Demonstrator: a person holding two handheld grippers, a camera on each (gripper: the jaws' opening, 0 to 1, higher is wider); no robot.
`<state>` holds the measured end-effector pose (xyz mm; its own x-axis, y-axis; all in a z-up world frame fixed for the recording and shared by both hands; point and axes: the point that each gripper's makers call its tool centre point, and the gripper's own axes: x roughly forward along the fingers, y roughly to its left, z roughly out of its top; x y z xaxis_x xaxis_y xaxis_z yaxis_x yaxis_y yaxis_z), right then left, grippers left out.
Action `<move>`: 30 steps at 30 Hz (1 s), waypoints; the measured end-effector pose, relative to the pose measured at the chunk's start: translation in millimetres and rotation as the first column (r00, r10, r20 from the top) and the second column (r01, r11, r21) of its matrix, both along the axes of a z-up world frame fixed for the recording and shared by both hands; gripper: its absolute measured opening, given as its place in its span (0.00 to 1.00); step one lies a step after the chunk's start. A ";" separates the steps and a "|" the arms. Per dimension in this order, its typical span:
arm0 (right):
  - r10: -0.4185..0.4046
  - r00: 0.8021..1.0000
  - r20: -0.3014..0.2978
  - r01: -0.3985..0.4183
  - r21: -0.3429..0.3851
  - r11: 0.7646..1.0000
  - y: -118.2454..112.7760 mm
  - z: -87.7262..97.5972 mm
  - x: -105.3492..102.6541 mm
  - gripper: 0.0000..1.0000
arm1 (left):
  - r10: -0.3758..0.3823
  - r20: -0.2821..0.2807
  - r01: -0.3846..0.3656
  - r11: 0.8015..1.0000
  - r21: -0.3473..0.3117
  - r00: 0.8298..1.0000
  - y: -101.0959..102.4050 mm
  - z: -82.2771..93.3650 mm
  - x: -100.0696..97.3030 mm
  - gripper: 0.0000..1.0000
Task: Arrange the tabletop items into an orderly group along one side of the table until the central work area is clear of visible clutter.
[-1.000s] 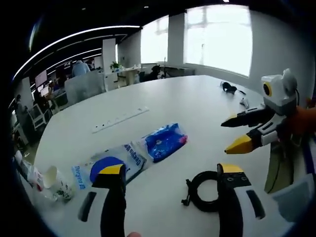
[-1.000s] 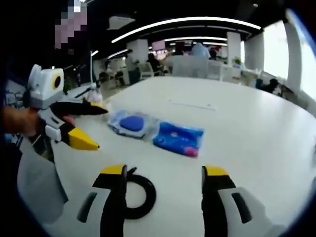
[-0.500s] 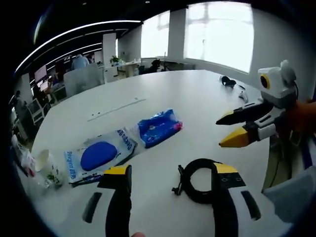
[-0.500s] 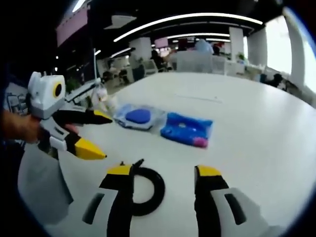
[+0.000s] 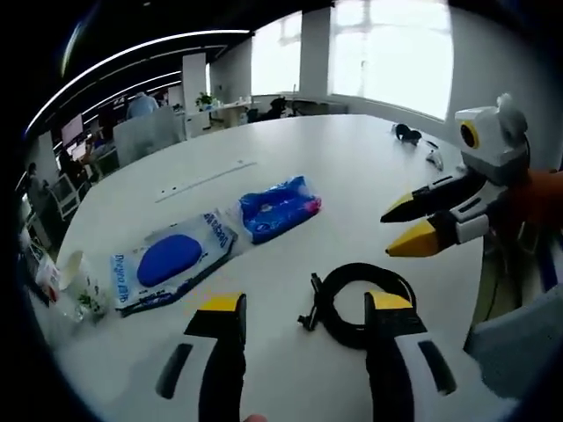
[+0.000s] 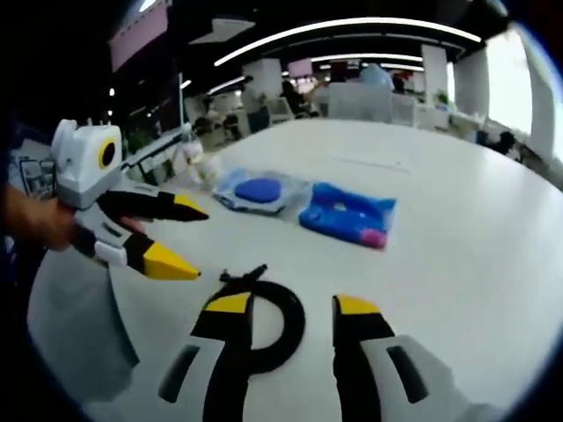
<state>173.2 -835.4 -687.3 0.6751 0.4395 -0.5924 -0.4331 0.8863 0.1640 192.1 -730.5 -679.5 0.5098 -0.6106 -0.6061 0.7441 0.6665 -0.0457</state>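
Currently 2 grippers converging on coiled black cable (image 5: 365, 301); left gripper (image 5: 305, 304) and right gripper (image 6: 290, 305) both spread, holding nothing; probably lining up grab, cable sitting mid-table.

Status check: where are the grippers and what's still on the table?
Both grippers open, holding nothing. Black cable coil just beyond left gripper; right gripper over it. Blue packs mid-table, untouched.

My left gripper (image 5: 303, 303) has moved closer to the black coiled cable (image 5: 359, 301), now low in the middle of the left gripper view. My right gripper (image 6: 292, 304) has closed a little and come nearer it too.
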 end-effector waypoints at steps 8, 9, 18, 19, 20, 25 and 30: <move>0.052 0.998 -0.024 -0.052 -0.009 0.999 5.7 -12.3 -4.1 0.27 | 0.010 -0.007 -0.010 1.000 0.015 1.000 -1.4 -4.6 -2.3 0.48; 0.054 0.998 -0.025 -0.054 -0.008 0.999 5.7 -13.9 -4.1 0.26 | 0.013 -0.009 -0.013 1.000 0.017 1.000 -1.6 -5.6 -3.0 0.47; 0.078 0.996 -0.051 -0.077 0.013 0.997 7.7 -27.2 -6.5 0.24 | 0.024 -0.034 -0.023 0.999 0.049 0.999 -3.7 -20.9 -14.1 0.44; 0.079 0.996 -0.052 -0.078 0.013 0.997 7.5 -28.2 -6.4 0.24 | 0.027 -0.034 -0.025 0.999 0.049 0.999 -3.5 -21.5 -13.8 0.44; 0.079 0.995 -0.053 -0.079 0.014 0.997 6.9 -29.2 -6.6 0.24 | 0.035 -0.042 -0.033 0.999 0.042 0.998 -3.9 -22.2 -14.5 0.44; 0.093 0.994 -0.064 -0.092 0.011 0.996 6.4 -33.3 -8.2 0.24 | 0.053 -0.058 -0.051 0.998 0.038 0.997 -6.6 -26.4 -16.1 0.42; 0.099 0.992 -0.072 -0.098 0.015 0.995 6.7 -36.0 -9.5 0.23 | 0.092 -0.100 -0.090 0.996 0.026 0.991 -10.1 -34.0 -18.8 0.40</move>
